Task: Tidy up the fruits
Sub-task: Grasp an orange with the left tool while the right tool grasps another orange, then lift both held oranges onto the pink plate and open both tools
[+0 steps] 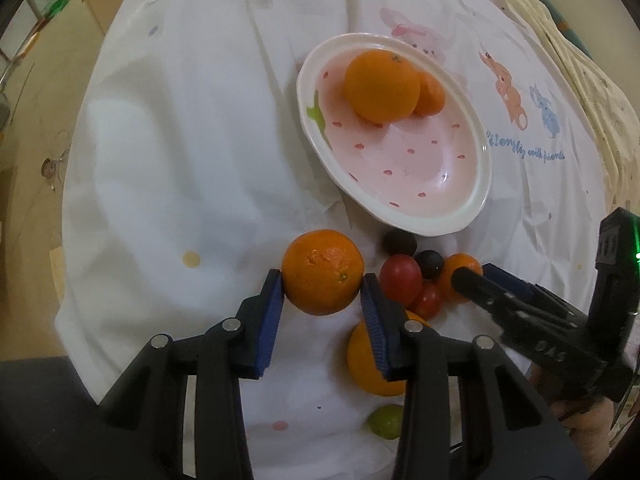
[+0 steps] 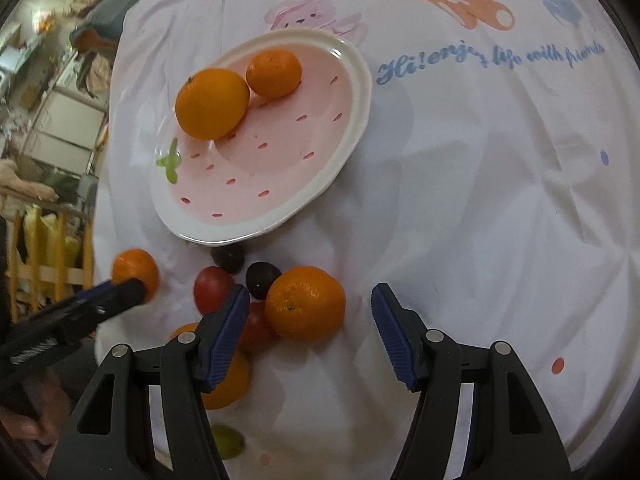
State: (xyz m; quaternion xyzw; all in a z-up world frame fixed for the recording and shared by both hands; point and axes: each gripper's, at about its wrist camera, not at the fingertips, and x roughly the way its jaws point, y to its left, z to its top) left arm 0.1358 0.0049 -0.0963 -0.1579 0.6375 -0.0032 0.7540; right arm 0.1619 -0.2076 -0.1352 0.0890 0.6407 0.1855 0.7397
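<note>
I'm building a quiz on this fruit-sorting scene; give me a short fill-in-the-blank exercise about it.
1. The pink strawberry-patterned plate holds ____ oranges.
2. The left gripper is shut on a round ____ fruit.
3. The right gripper has its jaws ____, with nothing clamped.
4. The small green lime lies on the white ____.

Missing words: two; orange; open; cloth

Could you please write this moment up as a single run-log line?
left gripper: shut on orange | right gripper: open, above small orange | plate: two oranges
</note>
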